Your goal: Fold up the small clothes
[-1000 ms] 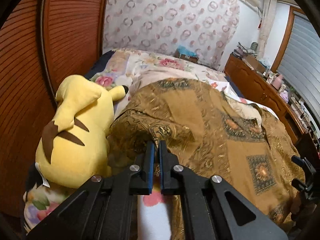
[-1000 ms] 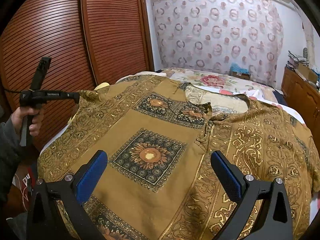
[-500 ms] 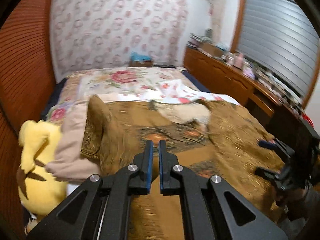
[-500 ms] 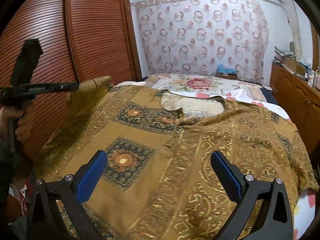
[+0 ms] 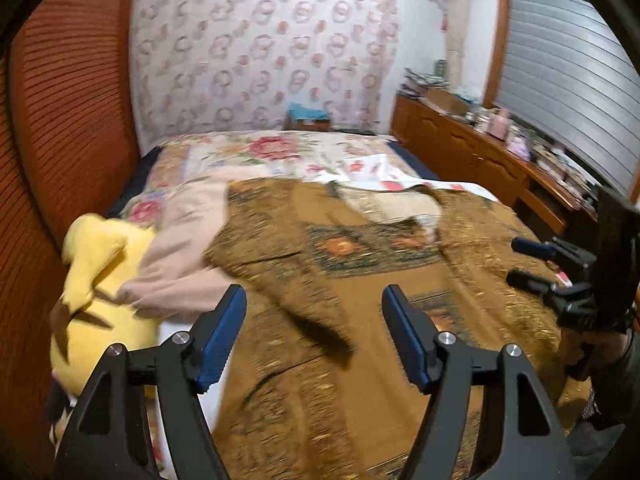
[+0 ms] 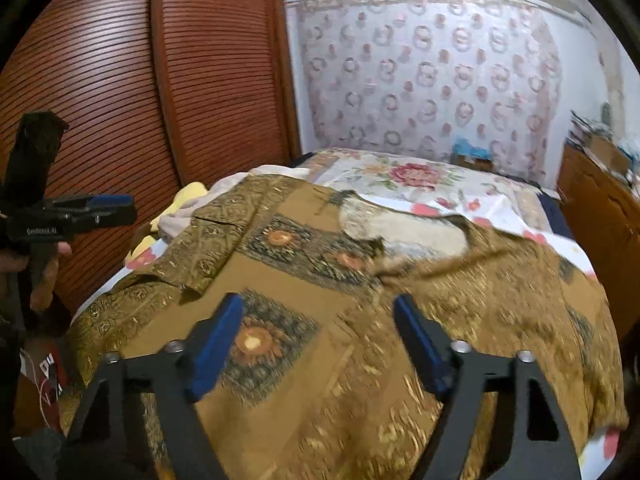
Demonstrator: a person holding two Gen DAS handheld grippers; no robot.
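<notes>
A brown and gold patterned shirt (image 5: 360, 264) lies spread across the bed, collar at the far end. Its left sleeve (image 6: 200, 248) lies folded inward over the body. My left gripper (image 5: 313, 294) hovers above the shirt's left side; its jaws are opening and nothing is between them. The right wrist view shows it held by a hand at the left edge (image 6: 96, 208). My right gripper (image 6: 318, 300) hangs over the shirt's (image 6: 304, 292) near middle. Its jaws are closing with no cloth between the pads.
A yellow plush toy (image 5: 92, 280) and a pale pink cloth (image 5: 188, 248) lie at the bed's left edge. Red-brown slatted wardrobe doors (image 6: 120, 80) stand close on the left. A wooden dresser (image 5: 480, 152) with clutter runs along the right. A floral sheet (image 5: 272, 148) covers the far bed.
My left gripper carried the sleeve rightward over the shirt, then opened and let it drop. My right gripper's jaws came closer together.
</notes>
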